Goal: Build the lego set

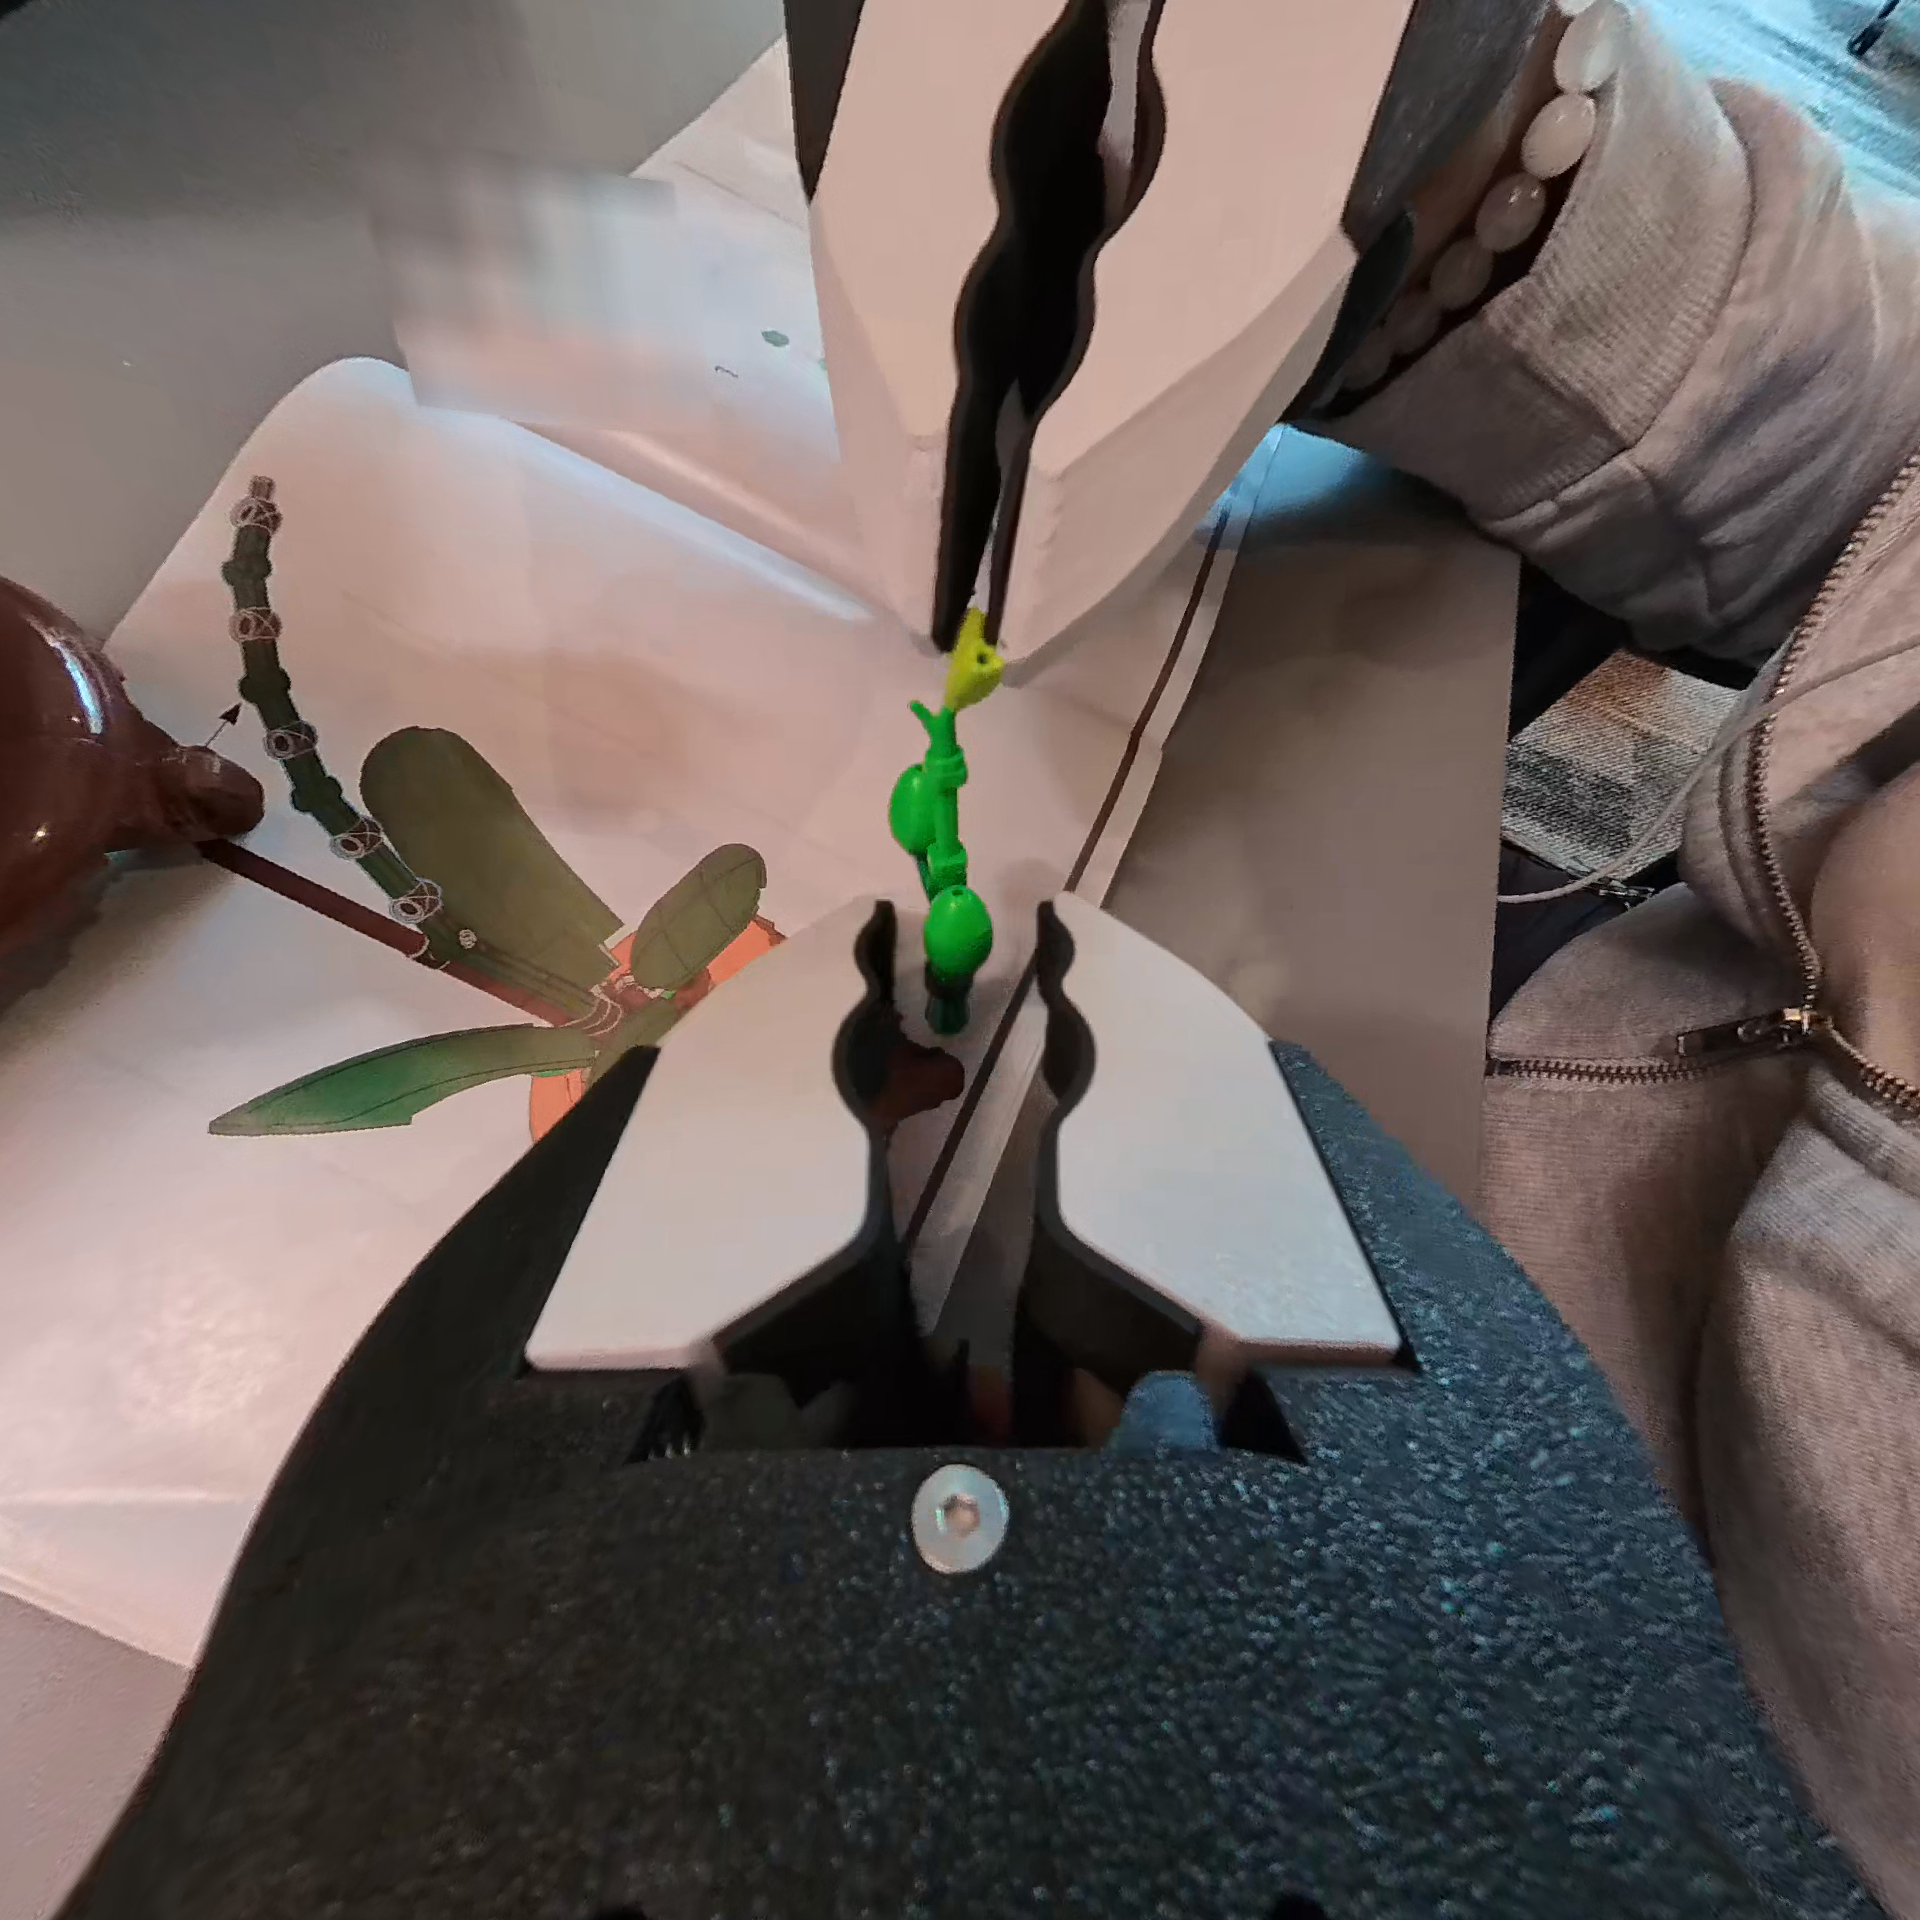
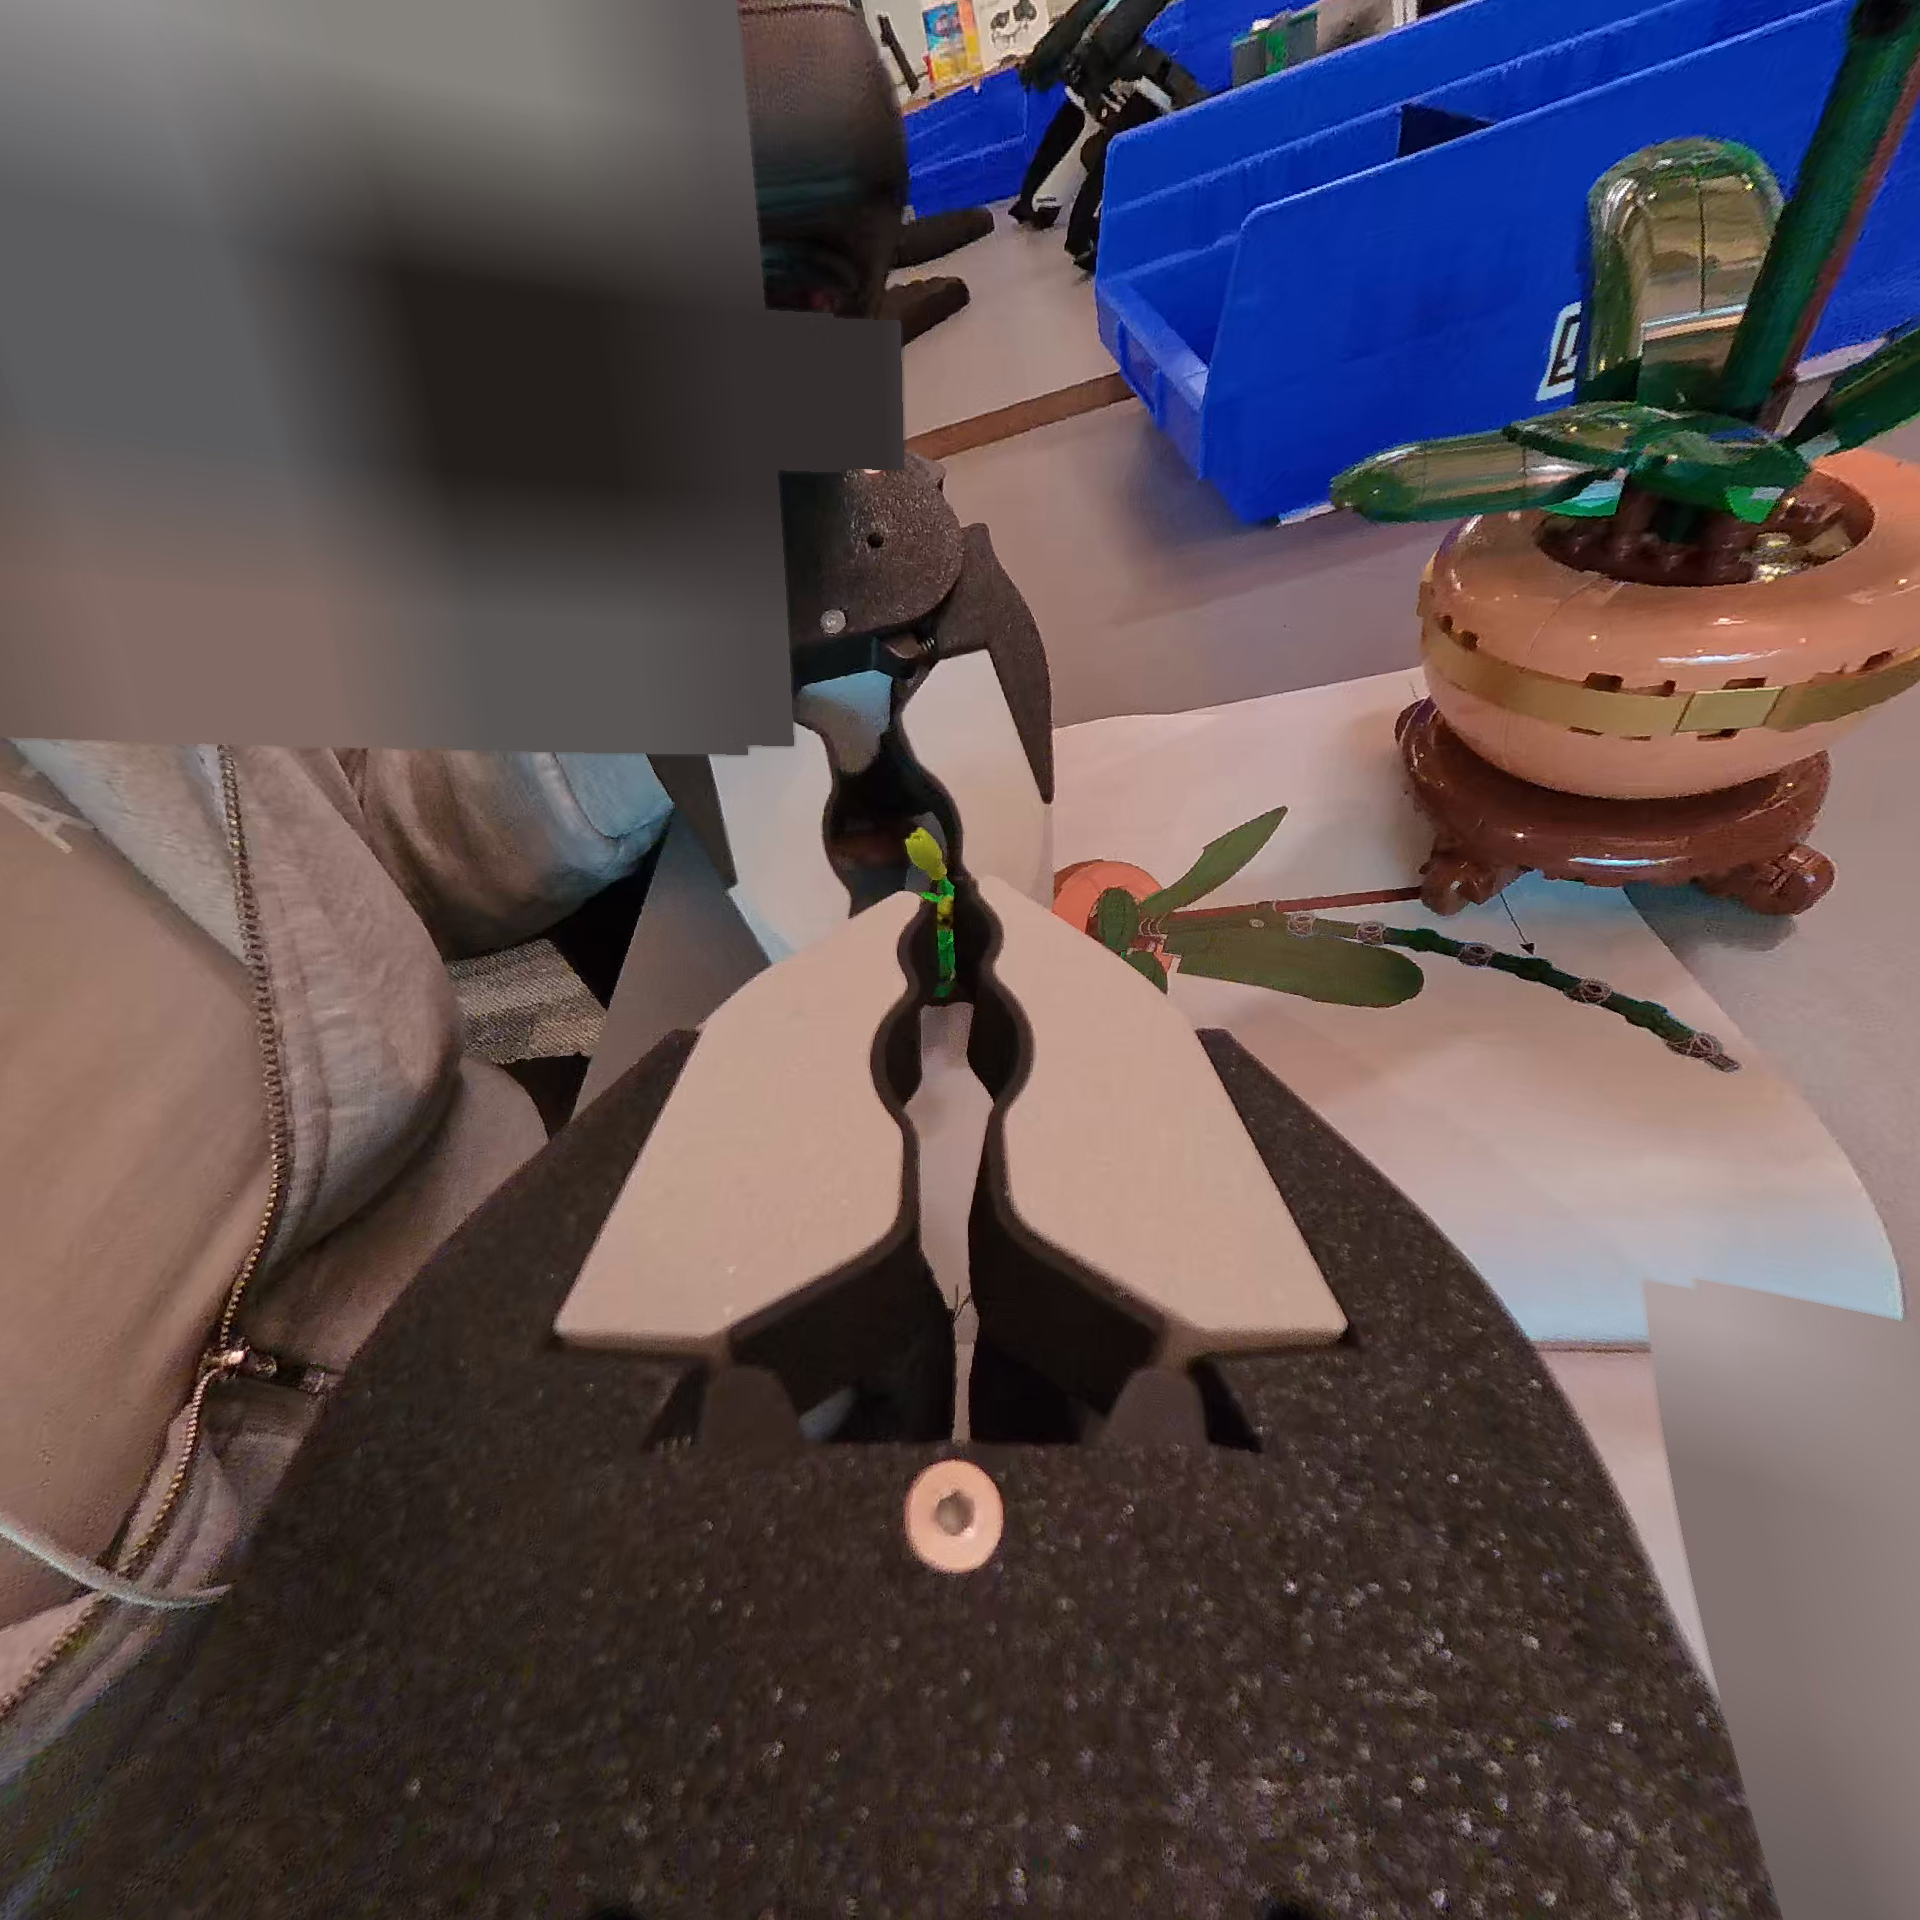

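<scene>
A bright green stem with two round buds (image 1: 940, 810) stands upright in the air above the open instruction booklet (image 1: 468, 644). My left gripper (image 1: 961, 925) is closed around its lower end, where a dark brown bit (image 1: 920, 1075) sits between the pads; a narrow gap shows between the jaws. My right gripper (image 1: 966, 623) comes in from above and is shut on a small yellow-green piece (image 1: 977, 670) at the stem's top. In the right wrist view the stem (image 2: 943, 940) and the yellow-green piece (image 2: 923, 850) show between my right gripper's tips (image 2: 943, 899), with the left gripper (image 2: 894, 821) behind.
The built lego plant with its tan pot (image 2: 1662, 665), brown stand (image 2: 1610, 821) and green leaves (image 2: 1558, 468) stands on the booklet's (image 2: 1455, 1143) far right; the stand shows at the left (image 1: 62, 758). Blue bins (image 2: 1351, 260) stand behind. A person's grey sleeve (image 1: 1662, 416) is close. The tips of one gripper are about 6 cm away from the tips of the other.
</scene>
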Demonstrator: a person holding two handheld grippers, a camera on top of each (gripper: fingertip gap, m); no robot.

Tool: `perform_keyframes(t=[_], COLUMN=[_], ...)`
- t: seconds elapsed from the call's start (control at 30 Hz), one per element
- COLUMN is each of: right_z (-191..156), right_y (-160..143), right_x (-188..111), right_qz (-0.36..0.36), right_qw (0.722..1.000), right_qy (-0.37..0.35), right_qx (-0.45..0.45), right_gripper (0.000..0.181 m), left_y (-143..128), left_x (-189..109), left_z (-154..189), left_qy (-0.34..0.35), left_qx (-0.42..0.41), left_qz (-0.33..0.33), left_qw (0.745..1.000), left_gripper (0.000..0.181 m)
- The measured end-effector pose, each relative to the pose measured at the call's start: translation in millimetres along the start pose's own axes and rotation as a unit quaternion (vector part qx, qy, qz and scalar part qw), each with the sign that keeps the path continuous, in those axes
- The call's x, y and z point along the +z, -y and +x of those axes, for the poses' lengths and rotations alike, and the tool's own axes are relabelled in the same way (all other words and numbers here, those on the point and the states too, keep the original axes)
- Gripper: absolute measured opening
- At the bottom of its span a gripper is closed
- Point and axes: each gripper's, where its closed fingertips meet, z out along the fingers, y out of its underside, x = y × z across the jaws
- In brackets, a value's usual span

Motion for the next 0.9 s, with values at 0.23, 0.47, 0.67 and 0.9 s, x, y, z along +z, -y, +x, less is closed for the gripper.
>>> perform_keyframes(t=[0.23, 0.47, 0.67, 0.9], right_z=[8, 5, 2, 0], right_y=[1, 3, 1, -3], right_x=[-3, -1, 2, 6], right_qz=[0.010, 0.019, 0.011, -0.002], right_qw=[1.000, 0.999, 1.000, 1.000], right_qy=[-0.021, -0.012, -0.006, -0.005], right_qx=[0.018, 0.026, 0.021, 0.013], right_gripper=[0.003, 0.003, 0.003, 0.003], left_y=[18, 44, 44, 38], left_x=[-18, -30, -27, -24], left_z=[-13, -7, -6, -5], left_qy=[0.048, 0.065, 0.065, 0.049], left_qx=[0.008, 0.047, 0.051, 0.040], left_qz=[0.073, 0.144, 0.141, 0.132], left_qw=[0.996, 0.986, 0.986, 0.989], left_gripper=[0.039, 0.016, 0.005, 0.003])
